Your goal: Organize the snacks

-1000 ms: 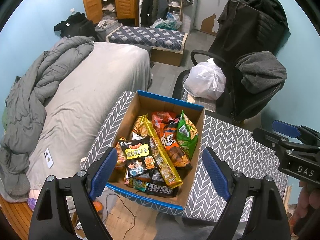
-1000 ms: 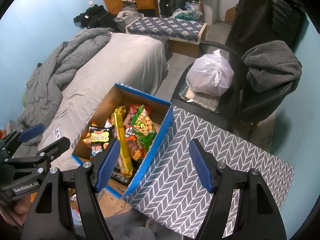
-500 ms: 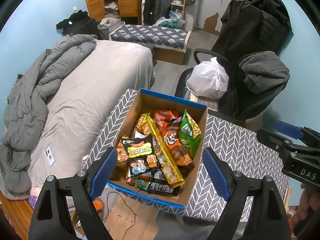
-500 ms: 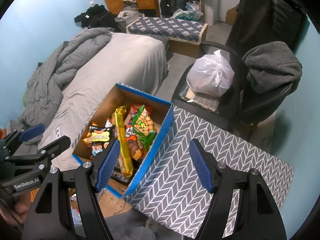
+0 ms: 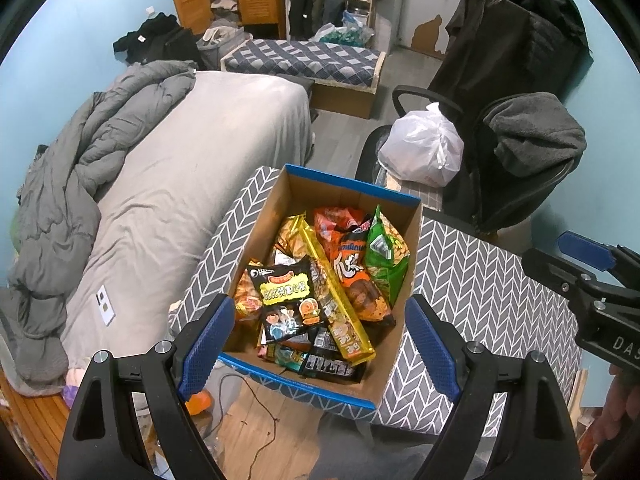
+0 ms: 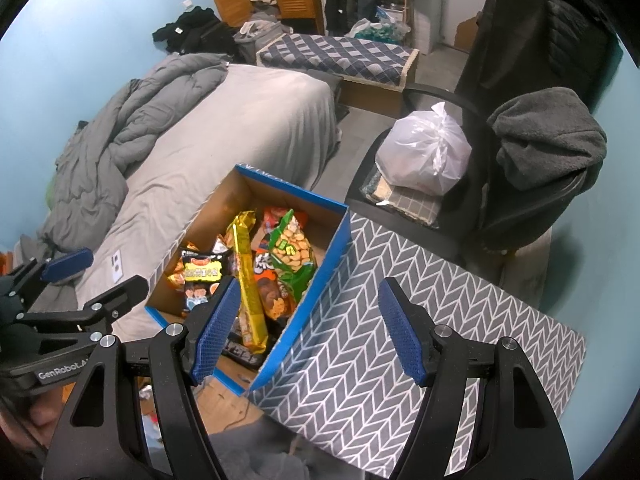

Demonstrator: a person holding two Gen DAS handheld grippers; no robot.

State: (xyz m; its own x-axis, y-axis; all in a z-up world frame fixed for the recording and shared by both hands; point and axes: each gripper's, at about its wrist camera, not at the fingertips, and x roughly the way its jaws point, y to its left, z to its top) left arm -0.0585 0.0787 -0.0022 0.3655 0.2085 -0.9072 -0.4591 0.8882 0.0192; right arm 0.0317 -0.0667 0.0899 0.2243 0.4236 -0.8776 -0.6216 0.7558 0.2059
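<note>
Both grippers, left gripper (image 5: pixel 316 340) and right gripper (image 6: pixel 308 328), released, empty, above snack box (image 5: pixel 394 196); risk: crinkly packets (image 5: pixel 286 292) overlap, pinch may drag neighbour or crush chips

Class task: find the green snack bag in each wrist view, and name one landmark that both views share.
Left wrist view: green snack bag stands at the box's right side, right of centre.
Right wrist view: green snack bag leans on the box's right wall, left of centre.
Shared landmark: white plastic bag on the chair.
</note>
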